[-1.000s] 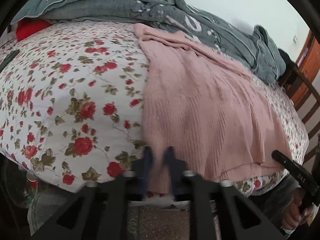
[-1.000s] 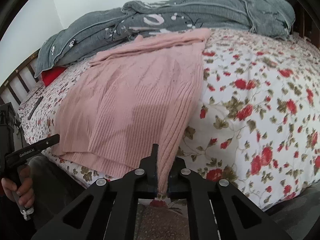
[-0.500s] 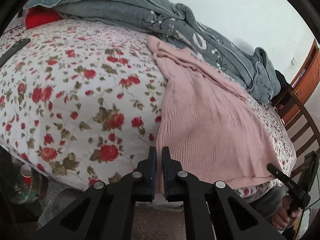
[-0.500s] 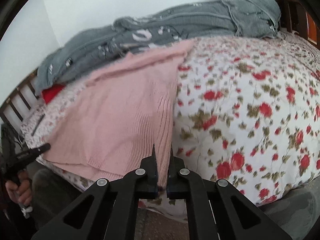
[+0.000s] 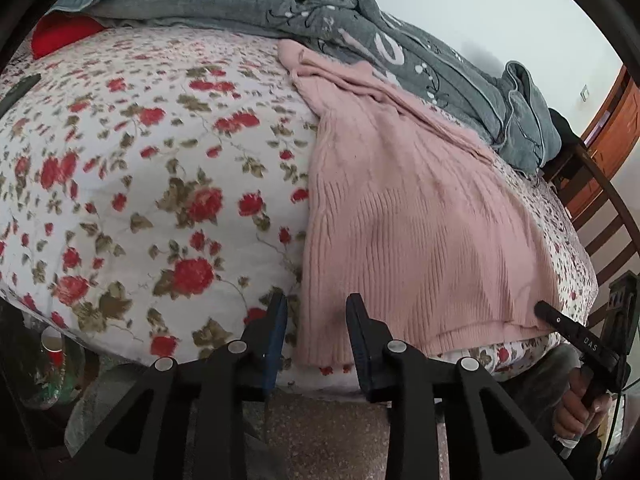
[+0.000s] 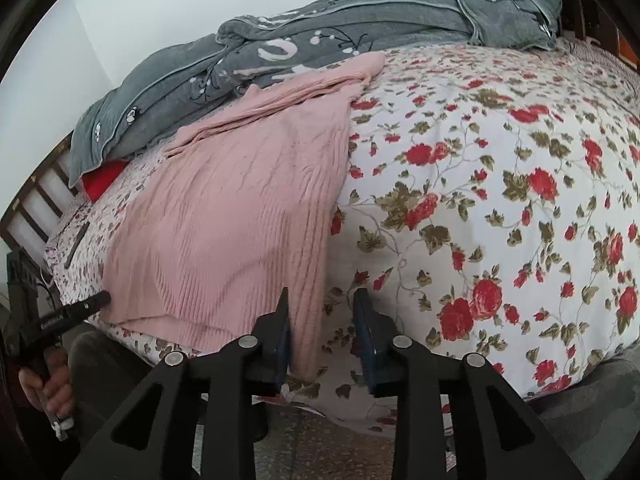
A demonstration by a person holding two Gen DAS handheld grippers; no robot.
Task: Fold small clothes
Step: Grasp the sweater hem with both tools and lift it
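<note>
A pink ribbed knit garment [image 5: 408, 216] lies spread flat on the flowered bed, its hem hanging over the near edge; it also shows in the right wrist view [image 6: 240, 220]. My left gripper [image 5: 316, 320] is open, its jaws standing on either side of the garment's near left hem corner. My right gripper [image 6: 322, 316] is open at the garment's near right hem corner, with the cloth edge between its jaws. Each gripper shows in the other's view, the right gripper [image 5: 568, 328] and the left gripper [image 6: 68, 312].
A white quilt with red roses [image 5: 140, 184] covers the bed. A rumpled grey blanket [image 5: 360, 28] lies along the far side by the wall. A red pillow [image 5: 60, 36] sits at one end. Wooden bed rails [image 5: 608, 216] stand at the other end. Speckled floor is below.
Both grippers were shut on the garment's hem corners and are now open. The hem has dropped onto the bed's near edge. Both grippers sit a little lower and closer to the bed.
</note>
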